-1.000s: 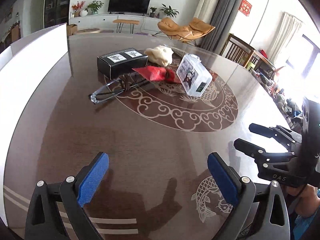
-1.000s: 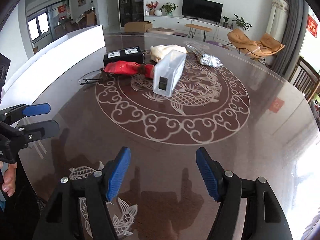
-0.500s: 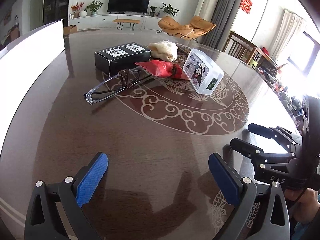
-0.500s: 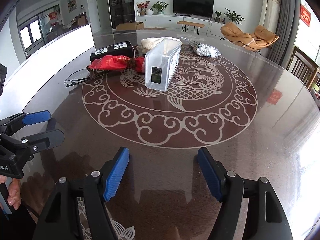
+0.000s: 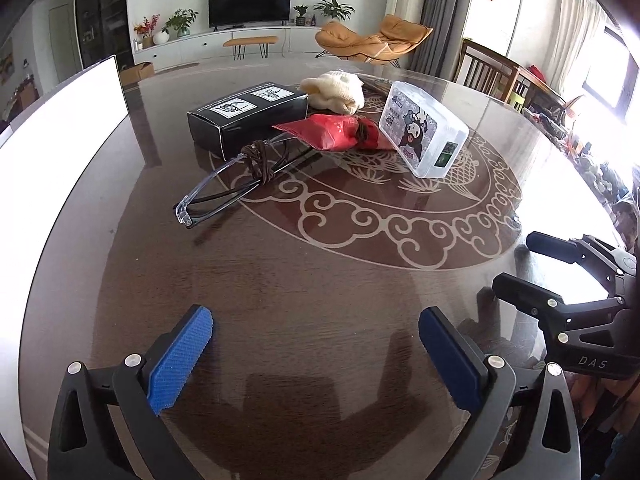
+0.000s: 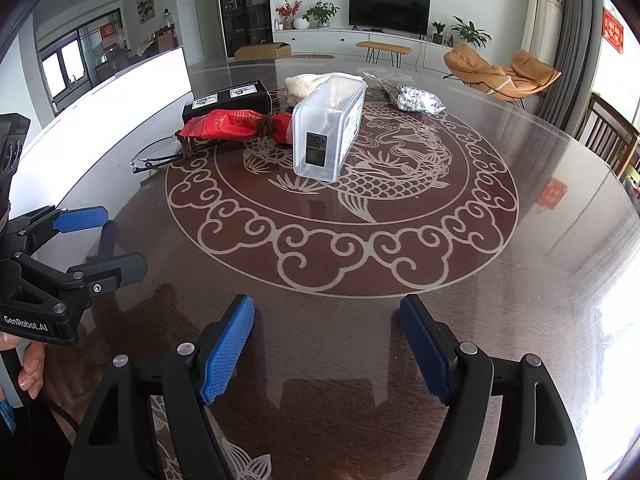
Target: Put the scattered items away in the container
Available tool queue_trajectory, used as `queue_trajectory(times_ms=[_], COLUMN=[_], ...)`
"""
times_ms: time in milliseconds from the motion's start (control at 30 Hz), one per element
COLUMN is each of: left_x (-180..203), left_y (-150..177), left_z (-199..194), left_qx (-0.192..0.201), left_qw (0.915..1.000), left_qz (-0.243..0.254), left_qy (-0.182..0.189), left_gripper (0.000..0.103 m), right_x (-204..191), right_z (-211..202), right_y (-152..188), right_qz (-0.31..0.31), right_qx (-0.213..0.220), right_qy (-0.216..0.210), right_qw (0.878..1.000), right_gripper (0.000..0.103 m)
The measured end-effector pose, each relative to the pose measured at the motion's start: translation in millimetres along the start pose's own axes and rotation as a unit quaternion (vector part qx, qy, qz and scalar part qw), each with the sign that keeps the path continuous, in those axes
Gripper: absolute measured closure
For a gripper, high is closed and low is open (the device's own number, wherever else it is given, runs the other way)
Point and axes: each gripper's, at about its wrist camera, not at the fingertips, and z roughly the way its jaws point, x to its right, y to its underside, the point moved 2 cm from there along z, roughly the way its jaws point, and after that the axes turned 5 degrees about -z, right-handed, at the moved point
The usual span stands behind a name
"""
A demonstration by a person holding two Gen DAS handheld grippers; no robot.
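On the dark round table lie clear-framed glasses (image 5: 224, 184) with a brown cord, a black box (image 5: 248, 118), a red packet (image 5: 336, 132), a cream cloth (image 5: 336, 90) and a clear plastic box (image 5: 424, 132). The right wrist view shows the same glasses (image 6: 154, 158), black box (image 6: 230, 98), red packet (image 6: 228, 124), cloth (image 6: 304, 82), clear box (image 6: 328, 132), and a silver foil bag (image 6: 412, 98). The white container (image 5: 52, 152) stands at the left. My left gripper (image 5: 316, 356) and right gripper (image 6: 326, 350) are open, empty, above the table, well short of the items.
The white container's wall also shows in the right wrist view (image 6: 120, 96). The right gripper appears in the left wrist view (image 5: 568, 284); the left gripper appears in the right wrist view (image 6: 76, 240). Chairs (image 6: 608, 136) stand beyond the table's far right edge.
Both grippers have moved forward toward the cluster of items, which now looks nearer and larger. Both stay open. Nothing on the table has moved.
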Motion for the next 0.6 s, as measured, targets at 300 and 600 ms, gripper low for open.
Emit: queue_trajectory(times_ms=[300, 600], left_x=[6.9, 6.8], left_y=[1.1, 0.2], left_z=[3.2, 3.0], left_qx=[-0.01, -0.01], left_qw=[0.9994, 0.9993], left_qz=[0.024, 0.028], left_qy=[-0.025, -0.024], left_gripper=[0.0, 0.0], right_x=[0.1, 0.1], right_z=[0.0, 0.0], right_y=[0.1, 0.2], right_qz=[0.0, 0.0], right_qx=[0.0, 0.0], right_qy=[0.0, 0.0], right_qw=[1.0, 1.0], right_gripper=[0.027, 0.027])
